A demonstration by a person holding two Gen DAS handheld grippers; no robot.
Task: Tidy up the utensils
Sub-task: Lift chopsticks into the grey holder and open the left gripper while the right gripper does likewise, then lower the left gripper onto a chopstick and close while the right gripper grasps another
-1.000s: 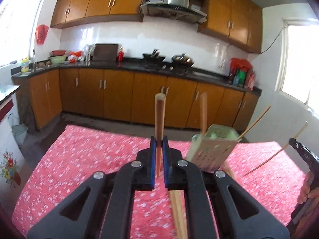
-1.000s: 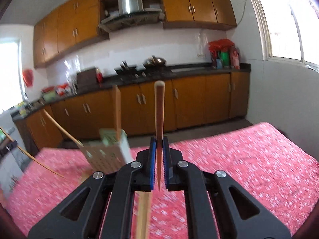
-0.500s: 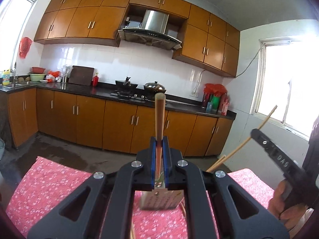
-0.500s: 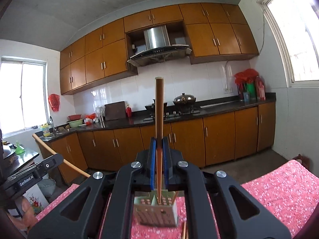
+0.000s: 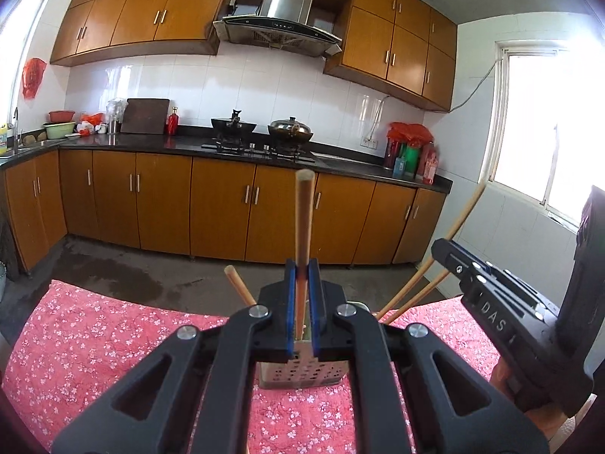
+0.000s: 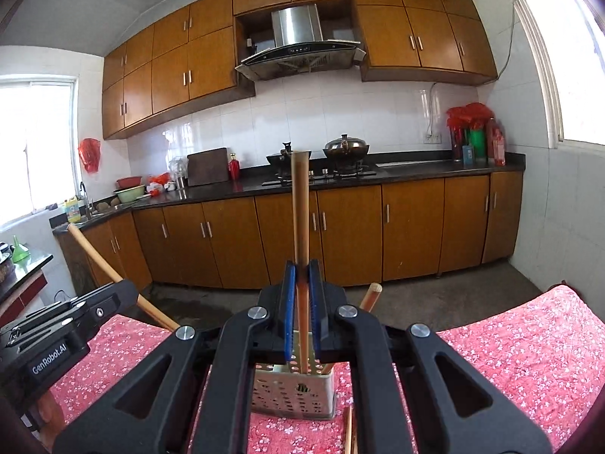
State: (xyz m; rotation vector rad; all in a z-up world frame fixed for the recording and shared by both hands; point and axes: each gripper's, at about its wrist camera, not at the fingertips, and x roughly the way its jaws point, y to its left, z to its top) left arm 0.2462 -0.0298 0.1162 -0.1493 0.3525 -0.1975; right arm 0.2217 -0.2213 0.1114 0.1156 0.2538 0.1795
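Nearest the lens in the left wrist view, the left tongs (image 5: 301, 295) are clamped tight on a wooden chopstick (image 5: 303, 227), which stands nearly upright between the blue pads. In the right wrist view the right tongs (image 6: 302, 299) pinch a second chopstick (image 6: 300, 219) the same way. Holding each stick upright probably lets its lower end drop straight into the holder.

Just beyond the pads, low in the centre of both frames, sits the perforated holder (image 6: 293, 393) on the red flowered cloth (image 6: 510, 348). It already has chopsticks leaning out of it: one shows left of the pads in the left view (image 5: 239, 290), one just right of the pads in the right view (image 6: 369, 297). Both tongs seem to hover over its mouth, likely so the sticks join the rest. A loose chopstick (image 6: 348, 431) lies on the cloth beside the holder, at the lower edge of the right view.

Farther off, brown cabinets (image 5: 162, 200) and a stove (image 5: 261, 143) line the back wall.
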